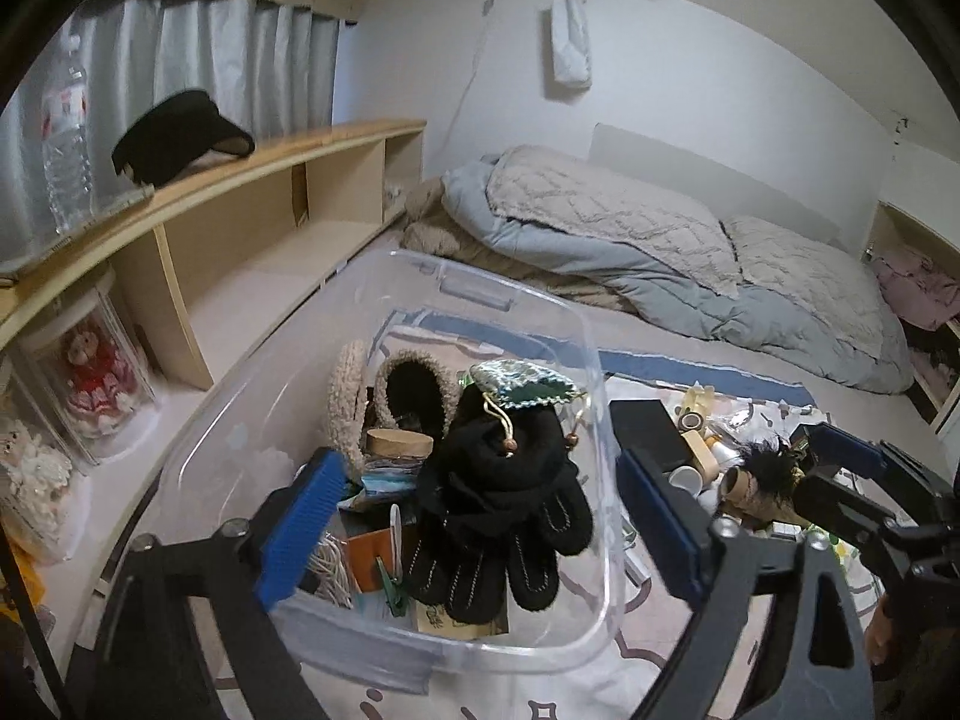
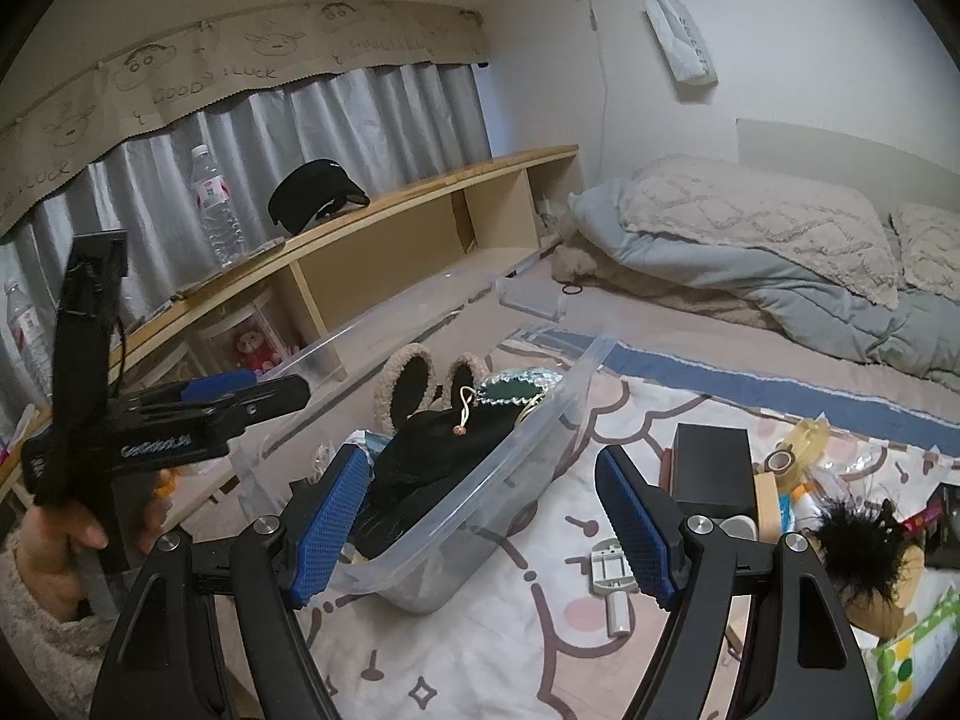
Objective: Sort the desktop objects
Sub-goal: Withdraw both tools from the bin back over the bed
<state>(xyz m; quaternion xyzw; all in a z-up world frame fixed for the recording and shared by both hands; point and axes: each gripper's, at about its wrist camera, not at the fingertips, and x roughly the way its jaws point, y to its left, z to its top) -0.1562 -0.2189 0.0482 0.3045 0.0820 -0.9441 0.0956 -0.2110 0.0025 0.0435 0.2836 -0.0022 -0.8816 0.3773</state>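
A clear plastic bin (image 1: 591, 360) stands on the bed and holds black gloves (image 1: 498, 516), fuzzy slippers (image 1: 414, 396), a green drawstring pouch (image 1: 522, 387) and small items. My left gripper (image 1: 480, 531) is open and empty, hovering over the bin's near end. The bin also shows in the right wrist view (image 2: 480, 492), at its left centre. My right gripper (image 2: 486, 531) is open and empty, above the bin's right rim and the patterned sheet (image 2: 540, 630). A black box (image 2: 711, 468), tape rolls (image 2: 780, 462) and a black feathery toy (image 2: 858, 528) lie loose at the right.
A wooden shelf unit (image 2: 420, 222) runs along the left with a water bottle (image 2: 213, 210) and black visor (image 2: 312, 195) on top. Folded duvets (image 2: 750, 240) lie at the back. A white plastic piece (image 2: 612, 582) lies on the sheet. The left gripper's body (image 2: 180, 426) is at far left.
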